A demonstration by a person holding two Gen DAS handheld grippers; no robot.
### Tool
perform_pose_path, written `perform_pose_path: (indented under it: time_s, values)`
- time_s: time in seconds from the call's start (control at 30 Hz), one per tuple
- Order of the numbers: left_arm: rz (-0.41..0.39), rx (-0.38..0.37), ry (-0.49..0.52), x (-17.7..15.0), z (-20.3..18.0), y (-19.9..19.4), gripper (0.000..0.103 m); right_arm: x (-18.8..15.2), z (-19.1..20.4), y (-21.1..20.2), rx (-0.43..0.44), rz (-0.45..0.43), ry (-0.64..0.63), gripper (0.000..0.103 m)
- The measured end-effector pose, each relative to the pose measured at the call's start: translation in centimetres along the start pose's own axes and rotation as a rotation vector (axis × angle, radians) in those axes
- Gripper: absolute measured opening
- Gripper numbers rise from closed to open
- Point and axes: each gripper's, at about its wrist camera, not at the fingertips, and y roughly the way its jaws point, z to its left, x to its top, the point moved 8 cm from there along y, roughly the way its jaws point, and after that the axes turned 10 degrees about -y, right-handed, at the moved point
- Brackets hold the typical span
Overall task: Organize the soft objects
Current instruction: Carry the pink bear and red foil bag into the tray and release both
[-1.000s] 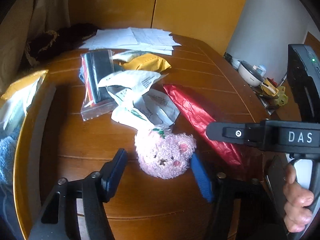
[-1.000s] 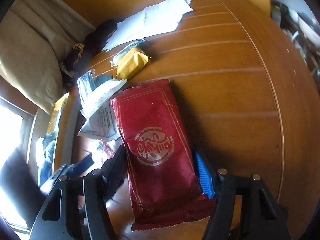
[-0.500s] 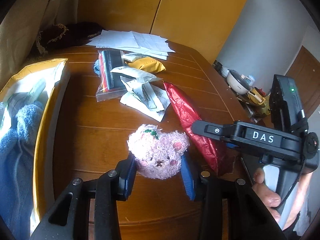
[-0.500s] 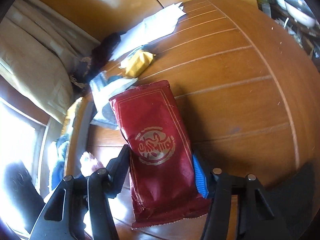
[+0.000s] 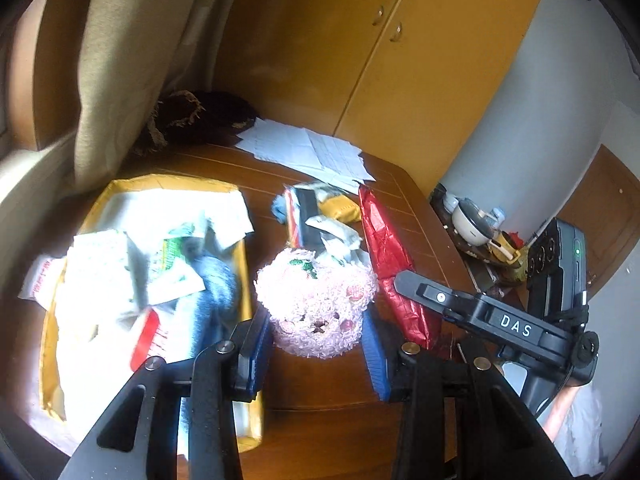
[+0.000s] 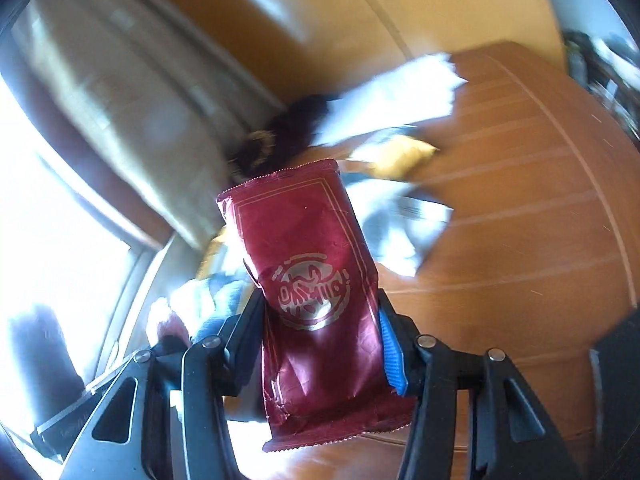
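Left tongs point(image 5: 318, 344) now pinching the pink plush bear point(image 5: 316, 304), pads squeezed into its fuzz on both sides; a sec ago spread wide around it while it sat on the table, now lifted clear of the wood. Right tongs point(image 6: 322, 336) clamped on the red foil packet point(image 6: 316, 280) at its middle, jaws closing a touch more, packet upright and off the table point(image 6: 520, 220) too vs lying flat a sec ago. Means both soft items picked up, transfer step looks underway.

Just left of the left tongs: yellow box point(image 5: 168, 184), already stuffed w/ white packets and blue cloth point(image 5: 216, 280), likely drop spot, not much bare room left inside. Beyond the bear: leftover pile point(image 5: 320, 220) of sachets, zip bag, yellow pouch point(image 5: 340, 210), so more to sort. Farther out: white papers point(image 5: 312, 152), dark fringed cloth point(image 5: 200, 112) by the curtain. Right of the left tongs: the other tool's black body w/ DAS lettering, close in, so risk of the two tools bumping if both head for the box together. Right view heavily blurred, background hard to read
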Motion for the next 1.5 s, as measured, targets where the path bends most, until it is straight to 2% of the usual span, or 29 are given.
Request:
perform_pose_path:
  time_s: [0.1, 0.23, 0.33, 0.5, 0.6, 0.73, 0.9, 1.03, 1.17, 1.23, 1.33, 1.5]
  values:
    - [-0.030, 0.040, -0.027, 2.3, 2.8, -1.0, 0.043, 0.7, 3.6, 2.1, 0.060, 0.027, -0.037, 0.051]
    - [-0.040, 0.094, -0.057, 5.8, 6.9, -0.5, 0.043, 1.8, 7.3, 5.3, 0.081, 0.054, -0.086, 0.051]
    - [-0.026, 0.143, -0.063, 8.3, 10.0, 1.3, 0.043, 2.8, 9.5, 8.1, 0.081, 0.087, -0.116, 0.051]
    - [0.046, 0.209, -0.090, 10.9, 14.4, 5.7, 0.043, 4.1, 11.1, 12.9, 0.056, 0.147, -0.144, 0.051]
    - [0.103, 0.212, -0.099, 11.4, 15.9, 8.2, 0.043, 4.4, 11.3, 15.3, 0.034, 0.174, -0.151, 0.051]
    - [0.169, 0.256, -0.102, 10.9, 17.5, 10.6, 0.043, 3.9, 10.8, 17.1, 0.007, 0.197, -0.142, 0.051]
    - [0.222, 0.302, -0.101, 10.0, 18.8, 11.7, 0.045, 3.7, 11.1, 17.3, -0.019, 0.186, -0.177, 0.052]
    - [0.239, 0.304, -0.150, 9.5, 19.7, 11.7, 0.049, 3.6, 11.2, 17.6, -0.038, 0.176, -0.185, 0.055]
    - [0.218, 0.258, -0.163, 9.5, 19.4, 10.7, 0.070, 3.5, 11.5, 17.6, -0.023, 0.169, -0.200, 0.060]
    - [0.192, 0.252, -0.166, 9.7, 19.1, 9.7, 0.075, 3.6, 11.7, 17.3, 0.018, 0.150, -0.189, 0.062]
    - [0.131, 0.253, -0.177, 9.9, 18.2, 7.8, 0.075, 3.9, 11.8, 16.1, 0.085, 0.127, -0.175, 0.063]
    - [-0.008, 0.261, -0.117, 9.3, 14.4, 3.5, 0.075, 4.8, 11.0, 10.9, 0.136, 0.013, -0.206, 0.064]
